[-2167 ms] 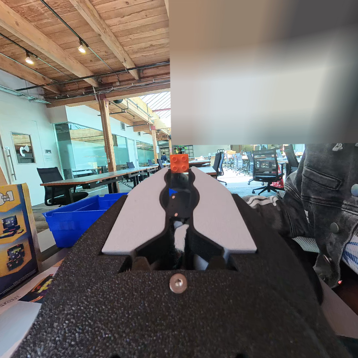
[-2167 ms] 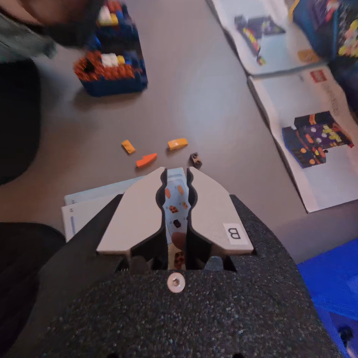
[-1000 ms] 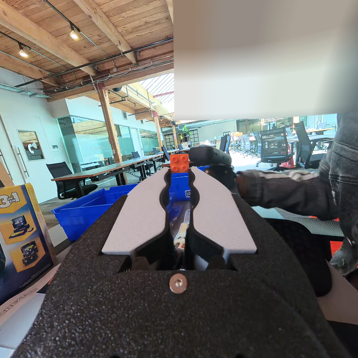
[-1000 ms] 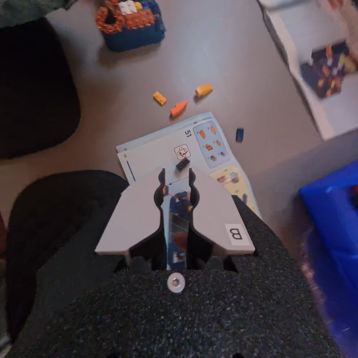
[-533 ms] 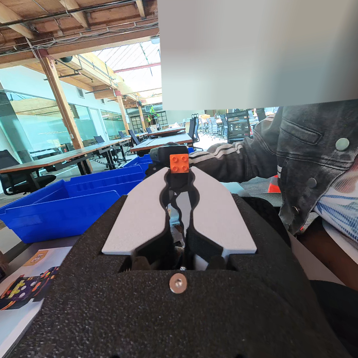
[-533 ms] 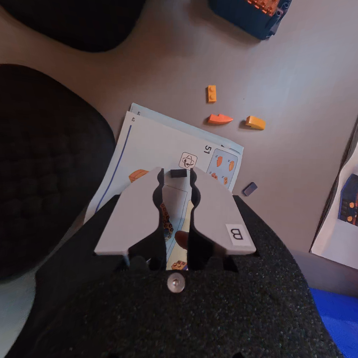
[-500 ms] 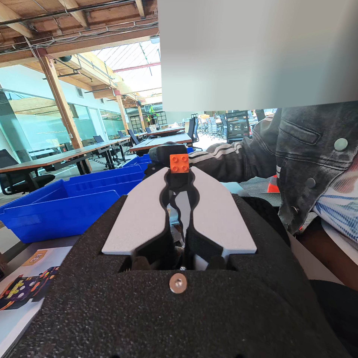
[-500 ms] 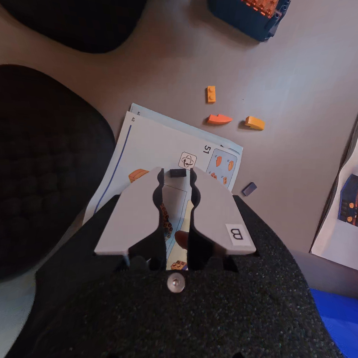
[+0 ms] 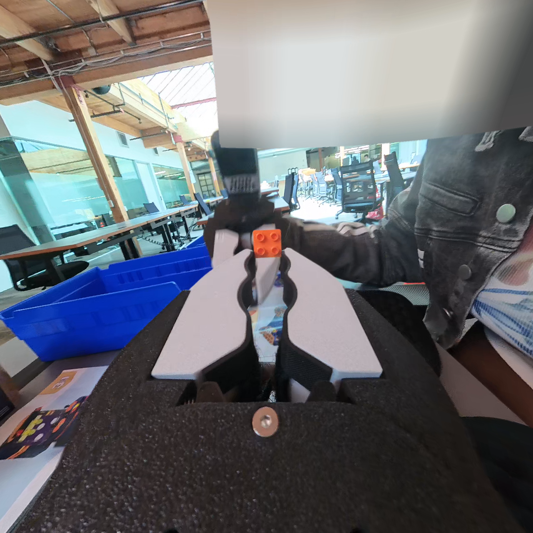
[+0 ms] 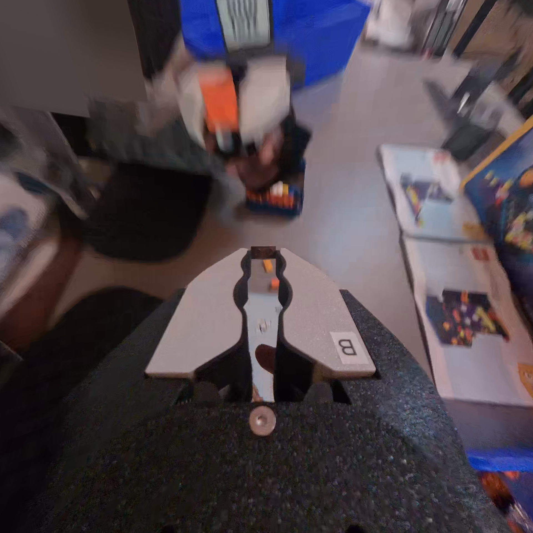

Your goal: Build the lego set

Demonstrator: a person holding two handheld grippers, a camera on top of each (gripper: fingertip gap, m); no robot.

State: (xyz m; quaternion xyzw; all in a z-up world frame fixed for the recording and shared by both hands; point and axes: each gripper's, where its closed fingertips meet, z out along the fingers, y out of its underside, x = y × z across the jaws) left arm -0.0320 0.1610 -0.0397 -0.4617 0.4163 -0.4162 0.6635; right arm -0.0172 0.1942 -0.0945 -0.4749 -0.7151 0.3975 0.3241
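My left gripper is shut on an orange two-by-two brick, held up in the air with its studs facing the camera. My right gripper is shut on a small dark brown brick at its fingertips, above the grey table. The two grippers face each other. The right gripper's pale fingers show just behind the orange brick in the left wrist view. The left gripper with the orange brick shows blurred at the top of the right wrist view.
Blue bins stand at the left. A partly built blue and orange model sits on the table, with loose orange pieces nearer. Instruction sheets and a box lie at the right. A person's jacket sleeve reaches in. The left gripper's tips are roughly 7 cm from the right gripper's.
My right gripper closed on the small dark brick that lay on the booklet, lifted it and swung up towards the left gripper. The left gripper kept hold of the orange brick.
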